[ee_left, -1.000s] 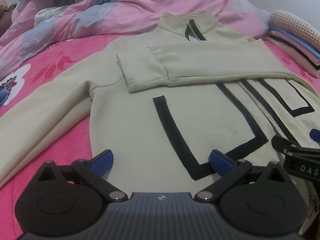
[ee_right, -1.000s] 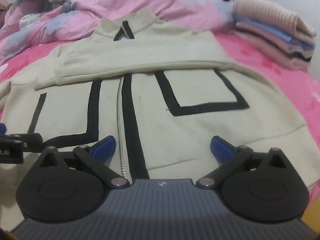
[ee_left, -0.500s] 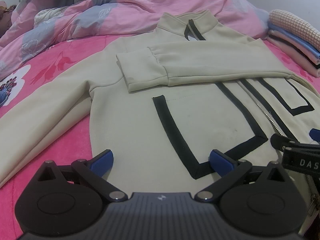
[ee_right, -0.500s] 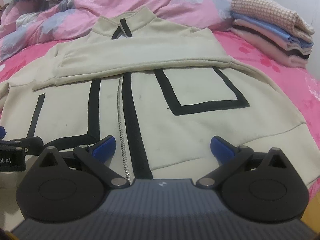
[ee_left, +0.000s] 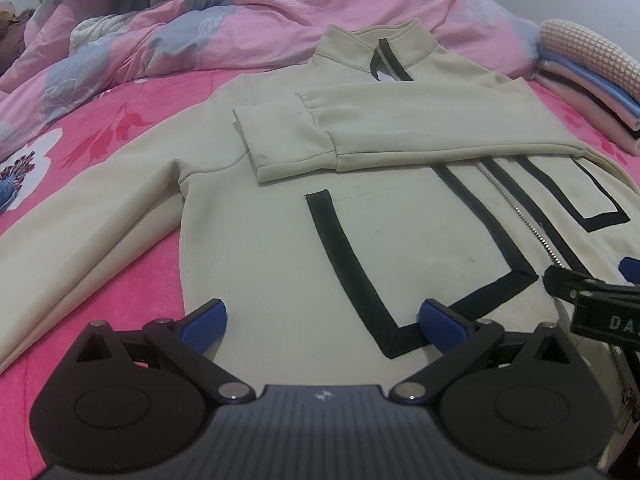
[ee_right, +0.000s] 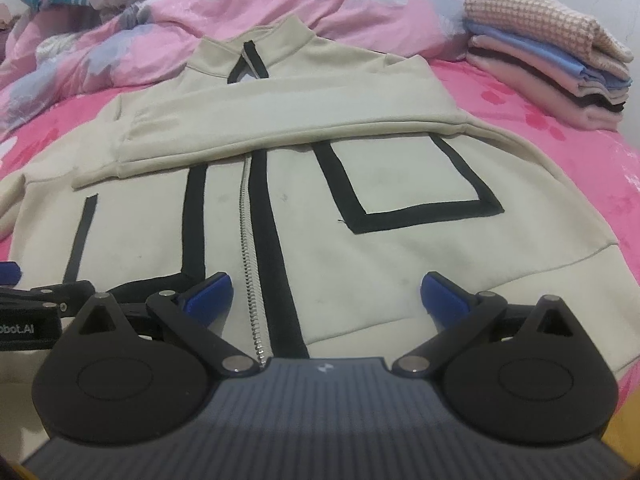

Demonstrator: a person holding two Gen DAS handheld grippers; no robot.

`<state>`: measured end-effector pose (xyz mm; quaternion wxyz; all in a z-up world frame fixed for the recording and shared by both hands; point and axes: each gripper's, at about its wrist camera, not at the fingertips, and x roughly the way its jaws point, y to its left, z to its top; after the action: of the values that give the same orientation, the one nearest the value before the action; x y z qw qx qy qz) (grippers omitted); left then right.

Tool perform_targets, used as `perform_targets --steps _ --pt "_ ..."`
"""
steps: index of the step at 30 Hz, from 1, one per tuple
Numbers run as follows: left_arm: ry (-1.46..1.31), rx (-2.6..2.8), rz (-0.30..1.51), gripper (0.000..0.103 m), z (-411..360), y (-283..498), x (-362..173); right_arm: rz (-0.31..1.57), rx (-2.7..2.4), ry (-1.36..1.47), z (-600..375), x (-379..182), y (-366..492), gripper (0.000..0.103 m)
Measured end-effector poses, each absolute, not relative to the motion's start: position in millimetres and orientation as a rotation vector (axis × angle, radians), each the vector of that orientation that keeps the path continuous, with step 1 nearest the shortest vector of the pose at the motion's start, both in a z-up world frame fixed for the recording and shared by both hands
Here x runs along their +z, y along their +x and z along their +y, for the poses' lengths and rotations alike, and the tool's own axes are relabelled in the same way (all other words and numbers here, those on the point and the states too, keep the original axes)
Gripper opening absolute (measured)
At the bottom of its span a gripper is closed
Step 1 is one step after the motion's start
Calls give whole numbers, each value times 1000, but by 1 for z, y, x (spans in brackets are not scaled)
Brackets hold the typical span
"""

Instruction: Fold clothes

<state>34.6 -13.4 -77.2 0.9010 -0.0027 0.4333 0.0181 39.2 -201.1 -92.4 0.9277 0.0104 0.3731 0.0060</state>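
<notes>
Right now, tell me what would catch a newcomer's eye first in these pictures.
The cream jacket with bold black stripes lies flat across the pink bedspread, one sleeve folded across its chest. A neat stack of folded clothes sits at the far right, beside a rumpled pink quilt. Both tools, left and right, hover open over the hem.

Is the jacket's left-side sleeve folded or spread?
Spread: the sleeve lies out on the pink sheet, beside the jacket.

Jacket (ee_left: 280, 248) (flat) on pink bed (ee_left: 132, 264)
</notes>
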Motion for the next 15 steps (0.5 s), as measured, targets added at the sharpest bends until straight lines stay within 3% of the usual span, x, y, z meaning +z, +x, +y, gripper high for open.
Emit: perform_targets --steps 6,12,15 --pt "-8 40 897 103 -15 34 -78 690 53 93 -215 -72 29 102" --pt "-6 35 898 103 -12 35 -77 634 15 -64 -206 -67 26 100" --pt "-6 35 898 103 -13 34 -77 651 20 -91 -204 -74 26 83"
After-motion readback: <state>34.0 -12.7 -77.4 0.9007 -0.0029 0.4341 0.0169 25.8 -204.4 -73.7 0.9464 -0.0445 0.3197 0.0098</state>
